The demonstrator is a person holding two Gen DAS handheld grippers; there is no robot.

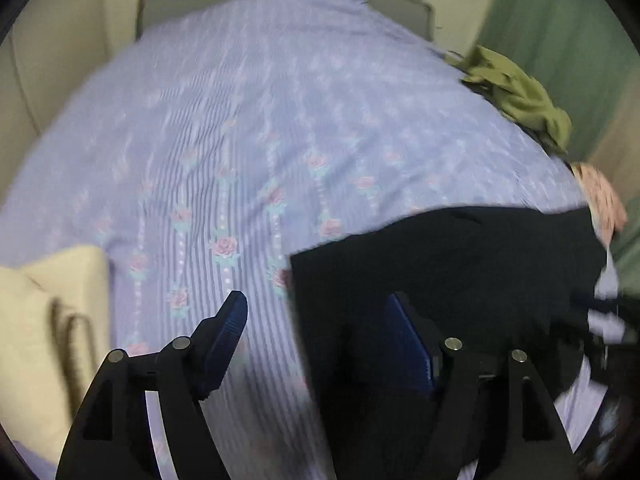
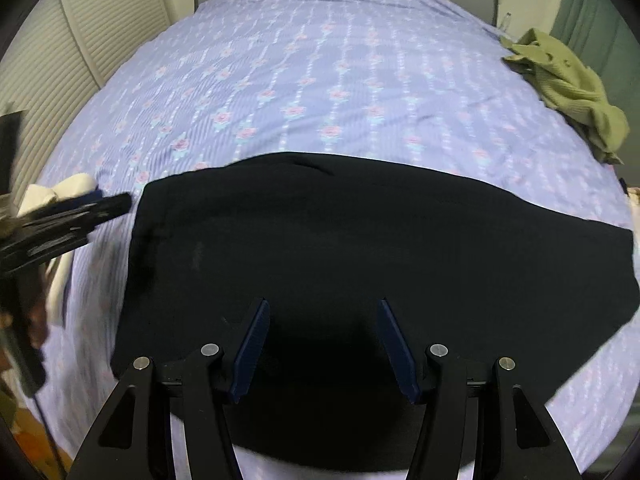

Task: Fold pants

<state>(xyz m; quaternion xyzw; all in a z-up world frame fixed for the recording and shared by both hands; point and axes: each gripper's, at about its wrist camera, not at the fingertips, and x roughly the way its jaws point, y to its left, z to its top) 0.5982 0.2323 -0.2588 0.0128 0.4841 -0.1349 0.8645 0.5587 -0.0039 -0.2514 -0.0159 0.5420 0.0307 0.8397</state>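
Both gripper sets stand apart, empty: right gripper [image 2: 322, 340] over the folded pants [image 2: 360, 240], left gripper [image 1: 316, 336] at their edge; next fold wants even corners.

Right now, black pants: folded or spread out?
Folded, it seems: the black pants lie flat on the bedspread as one compact block, no separate legs showing.

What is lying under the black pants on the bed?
The black pants lie flat on the purple floral bedspread, which shows all around them. Whether anything else lies beneath cannot be seen; the cloth covers it.
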